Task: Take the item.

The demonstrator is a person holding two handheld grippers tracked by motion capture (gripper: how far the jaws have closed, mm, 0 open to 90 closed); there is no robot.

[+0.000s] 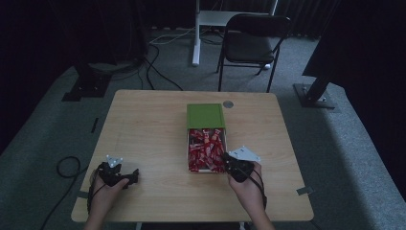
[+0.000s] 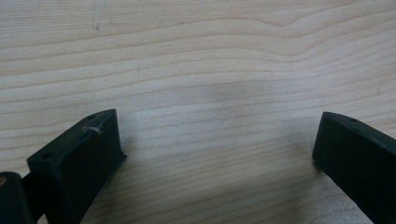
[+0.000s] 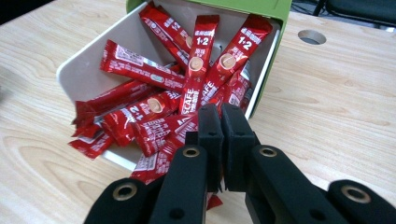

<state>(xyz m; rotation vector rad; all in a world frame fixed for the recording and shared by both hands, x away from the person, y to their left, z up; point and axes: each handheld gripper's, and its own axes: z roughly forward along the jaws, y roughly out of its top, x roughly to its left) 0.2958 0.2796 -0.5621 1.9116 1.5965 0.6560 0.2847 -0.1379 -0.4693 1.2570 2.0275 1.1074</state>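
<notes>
Right gripper [image 3: 220,121] is being held closed at the near right corner of the box [image 1: 189,143], pinching a red sachet [image 3: 159,161] whose length runs under it. Left gripper [image 1: 125,178] is being rested wide open and empty, well apart.

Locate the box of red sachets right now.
High view: the box of red sachets sits mid-table, right of centre, its green sleeve at the far end and the right tongs at its near right corner.

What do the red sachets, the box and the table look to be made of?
Sachets: glossy foil or plastic film, going by glints and crimped ends. Box: white inner tray, smooth and matte, plastic or coated card; its green sleeve looks alike. Table: pale wood or wood-look laminate, with visible grain.
</notes>
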